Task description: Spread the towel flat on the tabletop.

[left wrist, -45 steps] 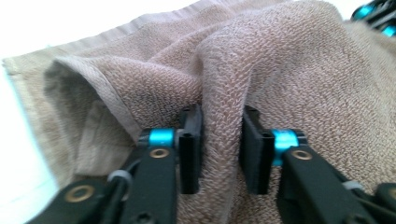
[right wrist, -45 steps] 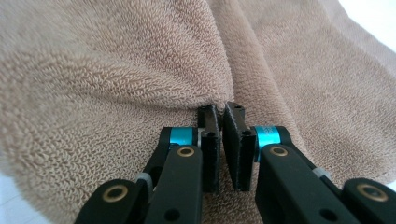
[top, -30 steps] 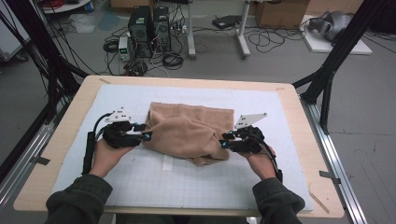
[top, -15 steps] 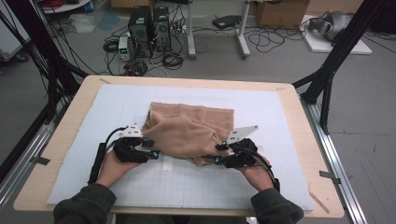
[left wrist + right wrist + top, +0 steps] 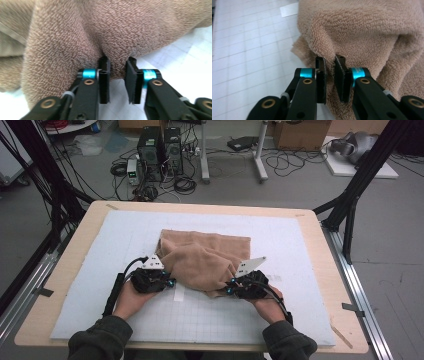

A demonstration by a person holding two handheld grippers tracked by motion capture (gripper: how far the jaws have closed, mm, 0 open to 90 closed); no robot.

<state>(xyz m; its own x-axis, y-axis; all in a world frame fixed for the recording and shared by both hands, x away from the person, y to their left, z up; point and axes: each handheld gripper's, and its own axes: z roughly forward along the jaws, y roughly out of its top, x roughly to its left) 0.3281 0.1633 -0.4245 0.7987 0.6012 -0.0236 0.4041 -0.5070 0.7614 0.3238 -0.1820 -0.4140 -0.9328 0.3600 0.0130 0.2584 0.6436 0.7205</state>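
A person sits at a desk [image 5: 75, 270] covered by a pale gridded mat [image 5: 300, 270] and holds a pair of tongs in each hand. Between the two tongs lies a tan towel [image 5: 205, 257], rumpled and partly folded, its near edge drawn toward the person.

The left tongs [image 5: 169, 282] sit at the towel's near left corner. In the left gripper view, these tongs [image 5: 117, 72] are clenched on a fold of the terry cloth, which bulges up and away beyond the tips. The right tongs [image 5: 231, 289] sit at the near right corner; in the right gripper view, they [image 5: 330, 68] pinch a thin rolled edge of the towel between the black pads [image 5: 340, 75].

Beyond the tongs, the towel spreads toward the far side of the mat, with bare mat past its far edge. To the outside of each pair of tongs there is open mat (a wide strip on either side), and more bare grid lies between the tongs and the person's sleeves [image 5: 100, 342]. A small white patch of tape [image 5: 179, 293] lies on the mat just beside the left tongs.

The towel is looped, plush and evenly tan, with deep soft creases where it is gathered.
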